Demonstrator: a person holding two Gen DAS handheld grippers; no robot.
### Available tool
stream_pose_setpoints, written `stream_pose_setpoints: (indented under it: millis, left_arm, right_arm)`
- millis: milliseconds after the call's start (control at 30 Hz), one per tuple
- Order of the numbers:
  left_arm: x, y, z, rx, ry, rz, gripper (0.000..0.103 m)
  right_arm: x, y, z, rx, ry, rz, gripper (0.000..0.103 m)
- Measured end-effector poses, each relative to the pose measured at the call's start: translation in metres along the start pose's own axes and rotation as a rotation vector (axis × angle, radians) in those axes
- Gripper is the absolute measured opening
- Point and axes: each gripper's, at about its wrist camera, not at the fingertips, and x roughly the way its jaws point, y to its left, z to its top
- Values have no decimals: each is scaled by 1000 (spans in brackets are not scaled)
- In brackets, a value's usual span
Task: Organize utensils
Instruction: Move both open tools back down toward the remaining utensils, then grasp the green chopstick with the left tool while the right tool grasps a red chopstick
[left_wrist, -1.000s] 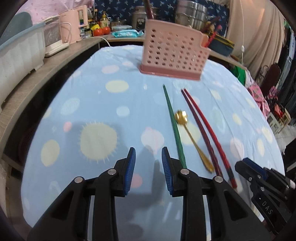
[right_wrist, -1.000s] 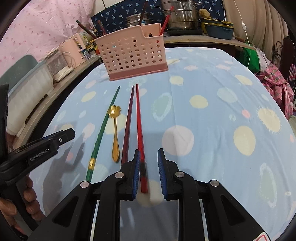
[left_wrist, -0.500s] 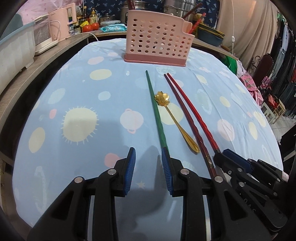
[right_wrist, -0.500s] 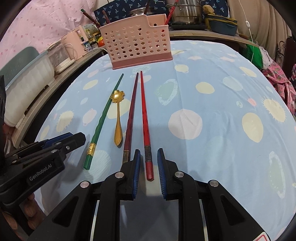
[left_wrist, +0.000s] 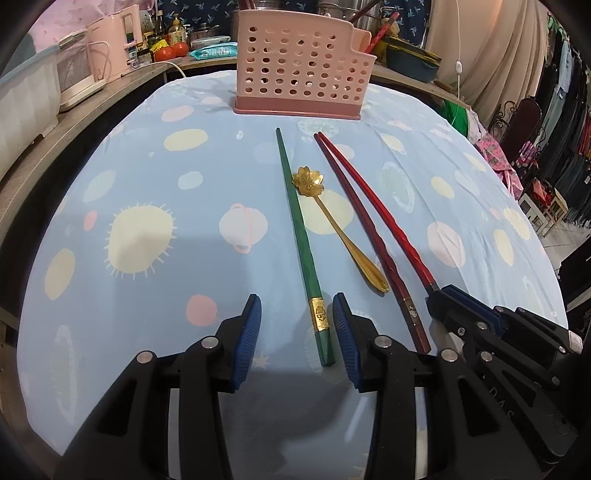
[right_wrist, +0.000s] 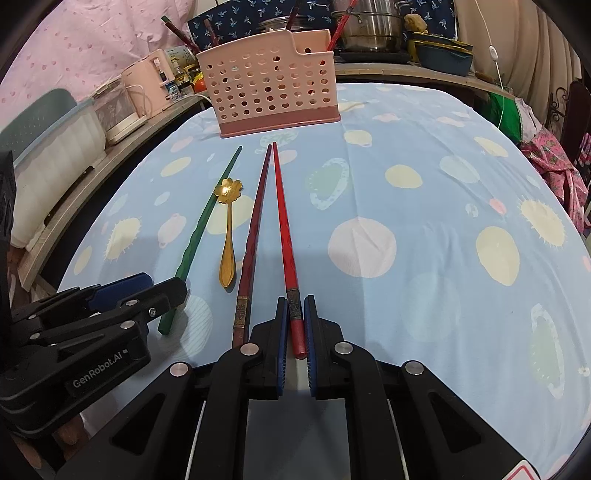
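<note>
Right gripper (right_wrist: 295, 314) jaws pinching the red chopstick (right_wrist: 283, 221) flat on the worktop (right_wrist: 424, 240); left gripper (left_wrist: 297, 321) jaws spread around the green chopstick (left_wrist: 301, 236), basket (left_wrist: 301, 66) beyond.

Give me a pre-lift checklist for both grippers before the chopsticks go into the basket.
1. Right gripper closed on bright red chopstick: ok.
2. Left gripper straddles green chopstick, jaws open: not ok, no grip yet.
3. Dark maroon chopstick apart from the right fingers: cannot tell.
4. Gold flower-bowl spoon outside both grips: ok.
5. Pink perforated plastic basket upright: ok.
</note>
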Motion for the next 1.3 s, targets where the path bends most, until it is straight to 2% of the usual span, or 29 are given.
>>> stream_pose_setpoints:
  millis: [100,233,333,433,700,967,1300]
  left_arm:
    - [1,0,-1,8,-5,8,37]
    - [1,-1,-1,16,-9,13,30]
    - [1,-1,-1,18,-8,1,19]
    - [1,-2,-2,20,-8,-6,14]
    - [0,1,-2,1,-3,-29,8]
    - [-5,6,0,-29,-1,-58,7]
    - [-27,15,10,-61,-52,-66,7]
  right_arm:
    - [0,-1,0,3,-1,3,8]
    - [0,-1,-1,6,-3,5,8]
    - [0,-1,-1,8,-3,5,8]
    - [-1,-1,-1,10,-3,6,8]
    - [-1,-1,-1,17,-4,10,8]
    - [-7,-3,-1,29,-13,17,8]
    - [-29,-9,11,55,-68,32,8]
